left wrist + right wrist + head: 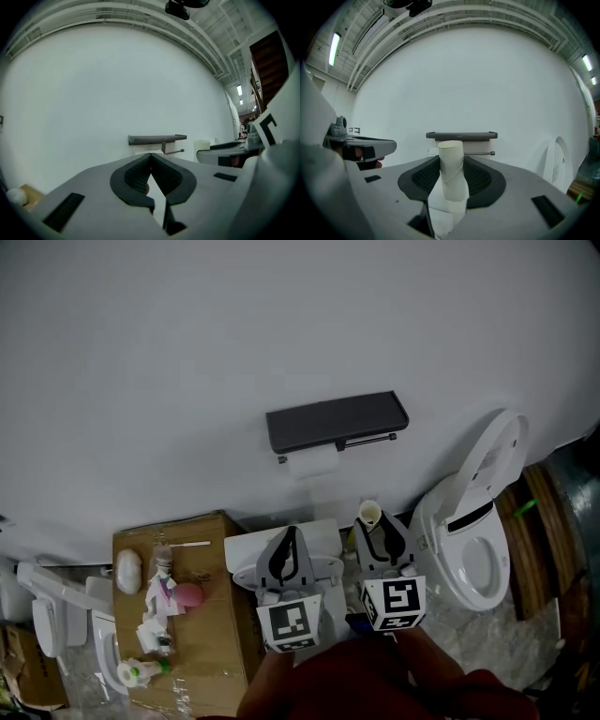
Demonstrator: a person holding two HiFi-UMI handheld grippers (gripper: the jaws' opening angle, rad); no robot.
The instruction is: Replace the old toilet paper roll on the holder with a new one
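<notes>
A dark shelf-topped paper holder (337, 420) is fixed to the white wall, its thin bar (370, 439) poking out to the right. White toilet paper (312, 462) hangs under its left part. My right gripper (382, 532) is shut on a bare cardboard tube (370, 514), which stands upright between the jaws (451, 173) with a strip of paper trailing below. In the right gripper view the holder (461, 136) is straight ahead of it. My left gripper (284, 557) is shut with nothing in it, its tips (150, 154) meeting below the holder (157, 138).
A white toilet (478, 540) with its lid raised stands to the right. At the left a cardboard box (211, 615) carries a pink object (189, 594) and small bottles. A white fixture (246, 554) lies below my left gripper. Wooden planks (548, 512) lie at the far right.
</notes>
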